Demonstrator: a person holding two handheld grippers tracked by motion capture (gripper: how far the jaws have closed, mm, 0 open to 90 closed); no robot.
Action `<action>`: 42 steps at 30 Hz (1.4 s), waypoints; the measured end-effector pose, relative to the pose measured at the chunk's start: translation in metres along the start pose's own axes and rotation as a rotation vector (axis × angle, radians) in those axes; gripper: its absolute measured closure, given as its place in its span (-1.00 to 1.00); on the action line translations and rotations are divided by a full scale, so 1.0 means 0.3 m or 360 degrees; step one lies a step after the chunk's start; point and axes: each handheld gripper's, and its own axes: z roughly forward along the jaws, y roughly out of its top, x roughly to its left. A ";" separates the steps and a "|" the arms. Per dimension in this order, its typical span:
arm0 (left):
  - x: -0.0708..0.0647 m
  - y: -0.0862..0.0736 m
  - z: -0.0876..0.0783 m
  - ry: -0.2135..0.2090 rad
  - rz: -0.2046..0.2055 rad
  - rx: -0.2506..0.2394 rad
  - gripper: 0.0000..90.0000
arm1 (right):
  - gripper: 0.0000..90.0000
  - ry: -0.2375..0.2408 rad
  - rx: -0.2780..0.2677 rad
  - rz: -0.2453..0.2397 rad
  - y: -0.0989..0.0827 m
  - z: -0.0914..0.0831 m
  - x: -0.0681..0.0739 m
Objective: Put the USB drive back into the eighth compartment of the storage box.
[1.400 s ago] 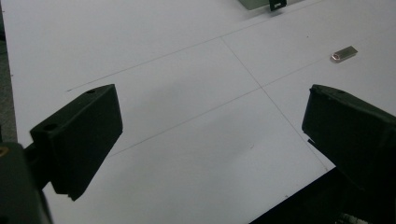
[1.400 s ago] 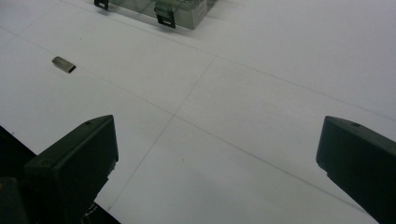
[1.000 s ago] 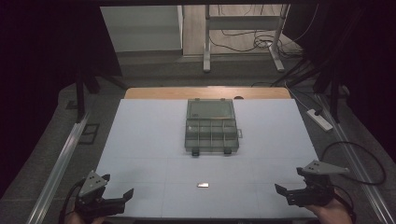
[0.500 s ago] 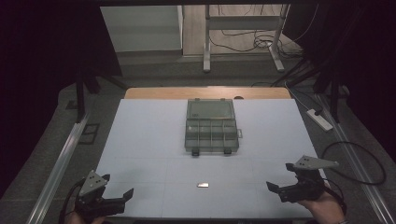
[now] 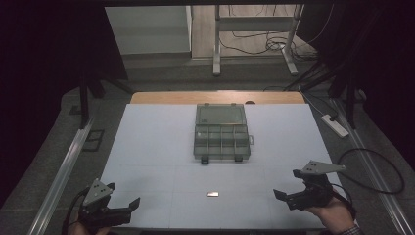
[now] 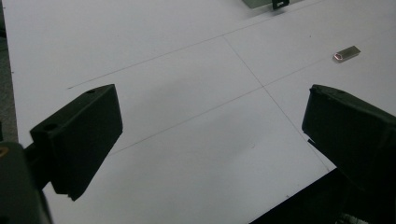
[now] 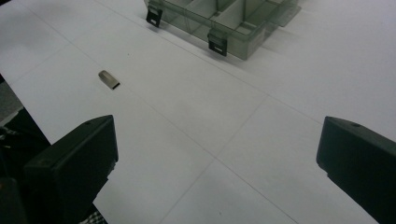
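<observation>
Between my claws, the metal tab (image 5: pixel 212 194) lay crosswise on the bench (image 5: pixel 147 147); right claw (image 5: pixel 288 193), wide open and empty, sat nearer.

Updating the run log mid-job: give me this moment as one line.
left gripper: open, empty | right gripper: open, empty | small metal piece: on table between them, untouched | compartment box: lid open

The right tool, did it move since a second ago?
Yes. The right tool slid left, inward over the table toward the small metal piece, with its jaws open and holding nothing. The left tool, the metal piece and the open compartment box stayed put.
</observation>
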 end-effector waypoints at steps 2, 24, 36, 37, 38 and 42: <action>0.000 0.000 0.000 0.0000 0.0000 0.0000 -0.88 | -1.00 0.0018 -0.0005 -0.0010 0.009 0.011 0.007; 0.000 0.000 0.000 0.0002 0.0001 -0.0001 -0.88 | -1.00 0.0093 0.0090 -0.0132 0.065 0.120 0.063; 0.000 0.000 0.000 0.0002 0.0000 -0.0001 -0.88 | -1.00 0.0154 0.0106 -0.0182 0.090 0.170 0.085; 0.000 0.000 0.000 0.0002 -0.0001 -0.0002 -0.88 | -1.00 0.0158 0.0117 -0.0186 0.093 0.176 0.088; 0.000 0.000 0.000 0.0002 -0.0002 -0.0002 -0.88 | -1.00 0.0167 0.0120 -0.0187 0.095 0.181 0.090; 0.000 -0.001 -0.001 0.0004 -0.0005 -0.0004 -0.88 | -1.00 0.0190 0.0133 -0.0185 0.105 0.200 0.100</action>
